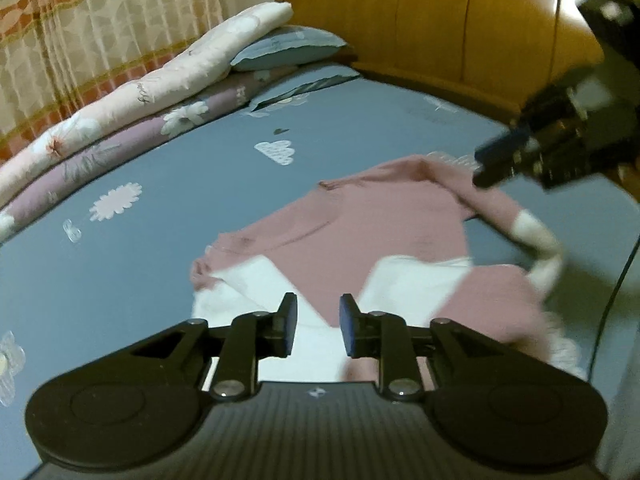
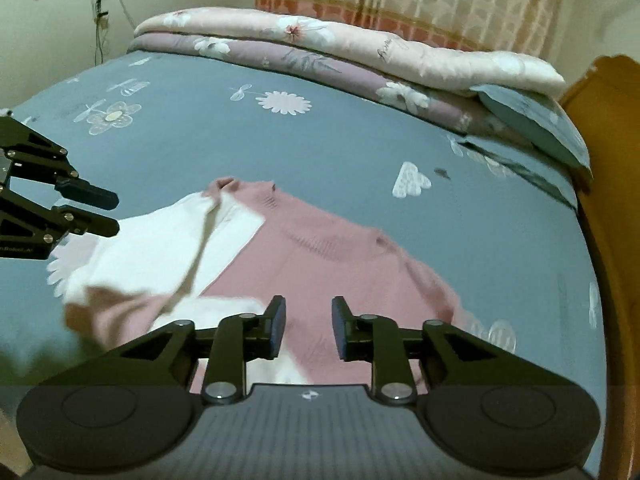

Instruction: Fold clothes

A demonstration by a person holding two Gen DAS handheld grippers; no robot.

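Only the left wrist view shows the sweater's striped sleeve beside the right gripper (grip unclear); the left gripper gapes empty, quilts behind.

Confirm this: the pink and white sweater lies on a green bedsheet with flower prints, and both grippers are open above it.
One thing is wrong: the bedsheet is blue-grey, not green, as the right wrist view shows. The rest stands: the pink and white sweater lies on it, and the left gripper and right gripper are both open above it.
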